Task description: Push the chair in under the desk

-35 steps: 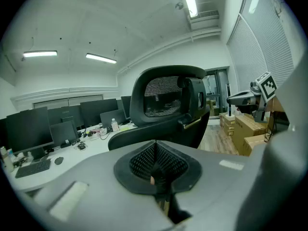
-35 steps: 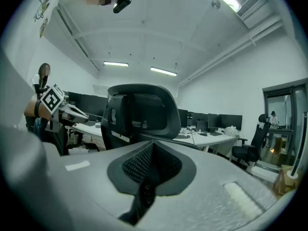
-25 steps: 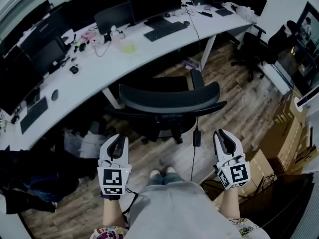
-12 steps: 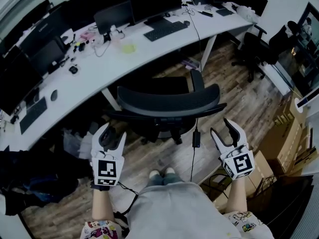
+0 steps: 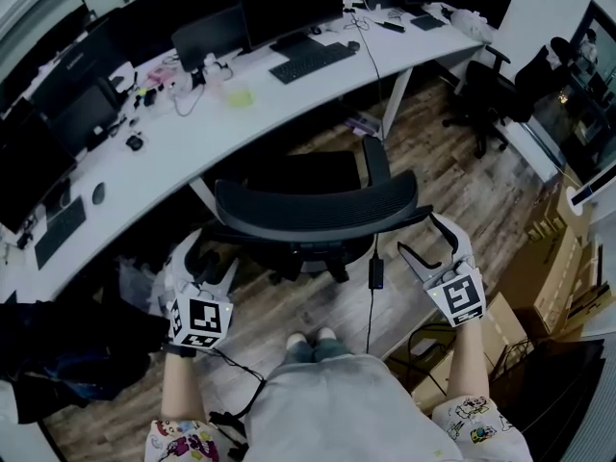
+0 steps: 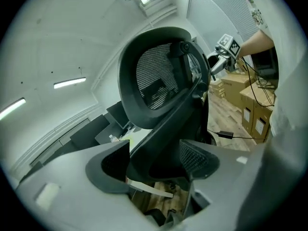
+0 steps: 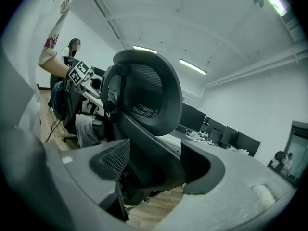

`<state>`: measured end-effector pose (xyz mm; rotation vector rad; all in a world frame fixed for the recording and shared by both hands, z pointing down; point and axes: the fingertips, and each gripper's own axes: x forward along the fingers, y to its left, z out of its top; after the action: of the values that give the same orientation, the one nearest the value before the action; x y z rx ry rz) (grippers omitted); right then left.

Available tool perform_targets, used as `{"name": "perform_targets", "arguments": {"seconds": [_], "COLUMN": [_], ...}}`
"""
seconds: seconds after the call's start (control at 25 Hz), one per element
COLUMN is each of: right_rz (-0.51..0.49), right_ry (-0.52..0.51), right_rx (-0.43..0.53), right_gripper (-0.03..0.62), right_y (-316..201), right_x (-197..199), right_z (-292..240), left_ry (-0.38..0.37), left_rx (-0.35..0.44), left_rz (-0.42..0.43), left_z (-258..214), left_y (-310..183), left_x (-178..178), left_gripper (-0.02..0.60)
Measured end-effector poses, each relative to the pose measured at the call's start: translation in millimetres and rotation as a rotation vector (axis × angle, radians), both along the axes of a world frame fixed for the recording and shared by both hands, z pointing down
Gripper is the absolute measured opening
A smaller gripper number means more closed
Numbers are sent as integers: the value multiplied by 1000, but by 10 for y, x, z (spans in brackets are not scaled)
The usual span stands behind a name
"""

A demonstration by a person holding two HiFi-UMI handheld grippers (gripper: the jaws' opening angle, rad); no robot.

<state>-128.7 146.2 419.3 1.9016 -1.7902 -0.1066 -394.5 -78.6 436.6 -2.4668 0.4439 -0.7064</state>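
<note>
Released and poised, the left gripper (image 5: 210, 258) and right gripper (image 5: 422, 239) flank the backrest of the black mesh-backed office chair (image 5: 318, 205) at frame centre. Their jaws have just been opening, and the backrest rim sits untouched between the pads, apparently for an even push. Ahead, the curved white desk (image 5: 241, 114) leaves open floor beside its white leg (image 5: 393, 104). A black cable (image 5: 369, 311) trails behind the chair.

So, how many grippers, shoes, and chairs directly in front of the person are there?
Chairs: 1, the black chair.
Grippers: 2, left gripper and right gripper, jaws just been opening toward that chair's back, gripping nothing.
Shoes: 2, left shoe and right shoe.
Total: 5.
</note>
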Motion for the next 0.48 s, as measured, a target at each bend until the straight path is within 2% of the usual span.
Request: {"name": "perform_targets", "arguments": {"seconds": [0.2,0.32,0.48], "right_rz": [-37,-51,-77], "right_ry": [87,105,129], "right_rx": [-83,-109,-131], "right_gripper": [328,328,312], "right_y": [-103,-150,-197], "right_x": [151,231,290], "right_z": [109,185,231], "left_ry": [-64,-82,-103], "left_rx": [31,54,99], "left_rz": [26,27,36], "left_z": [92,121,103], "left_y": [-91,-148,-226], "left_x": [105,129,188], "left_gripper": [334,335,293]}}
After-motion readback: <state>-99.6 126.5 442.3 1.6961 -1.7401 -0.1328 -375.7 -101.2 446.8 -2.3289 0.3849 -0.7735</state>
